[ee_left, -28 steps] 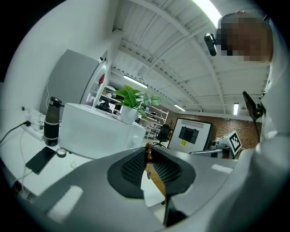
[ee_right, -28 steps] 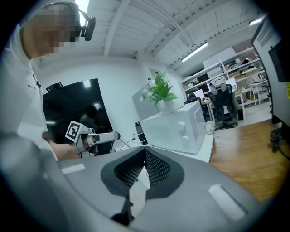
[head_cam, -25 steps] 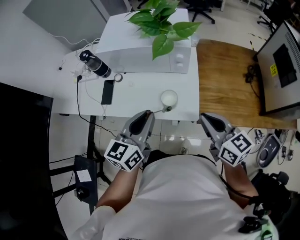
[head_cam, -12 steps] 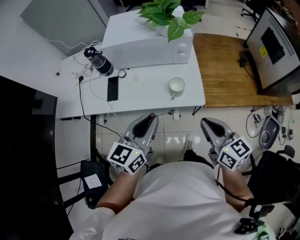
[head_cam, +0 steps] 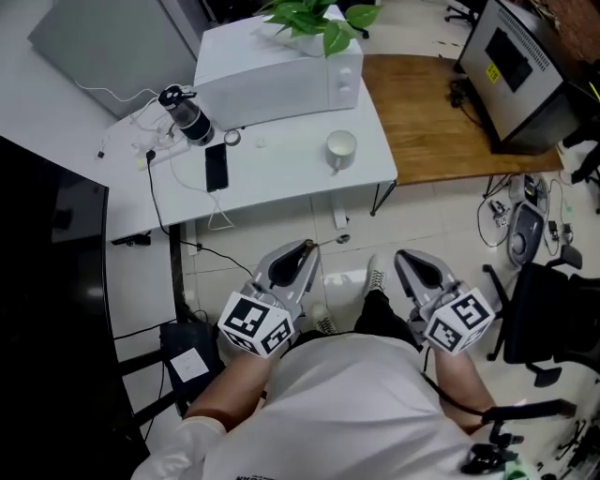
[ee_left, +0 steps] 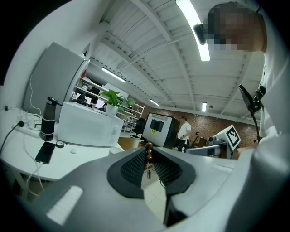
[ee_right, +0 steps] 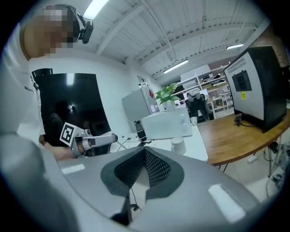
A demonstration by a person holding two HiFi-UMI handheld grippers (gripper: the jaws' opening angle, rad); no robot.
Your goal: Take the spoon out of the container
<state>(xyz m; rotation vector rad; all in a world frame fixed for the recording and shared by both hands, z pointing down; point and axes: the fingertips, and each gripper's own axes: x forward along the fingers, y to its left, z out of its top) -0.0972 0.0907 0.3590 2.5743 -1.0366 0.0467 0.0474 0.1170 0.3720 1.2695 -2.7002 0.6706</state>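
The white cup [head_cam: 340,148] stands near the front right of the white table [head_cam: 281,187], well ahead of both grippers. My left gripper [head_cam: 302,246] hangs over the floor in front of the table, shut on the spoon. The spoon's brown knobbed handle end [ee_left: 148,147] shows pinched between the ribbed pads; I cannot make out its bowl. In the right gripper view the cup [ee_right: 178,145] shows with nothing in it. My right gripper [head_cam: 405,255] is level with the left one, its pads [ee_right: 152,166] meeting at the tip with nothing between them.
On the table are a white microwave-like box [head_cam: 277,75] with a plant [head_cam: 314,14], a dark bottle [head_cam: 186,114], a phone [head_cam: 216,169] and cables. A wooden desk [head_cam: 441,112] with a monitor [head_cam: 516,66] lies to the right, with a chair [head_cam: 553,309] nearer.
Both grippers have drawn back from the table. The spoon, which reached to the cup a second ago, has come away with the left gripper; the cup stays put.
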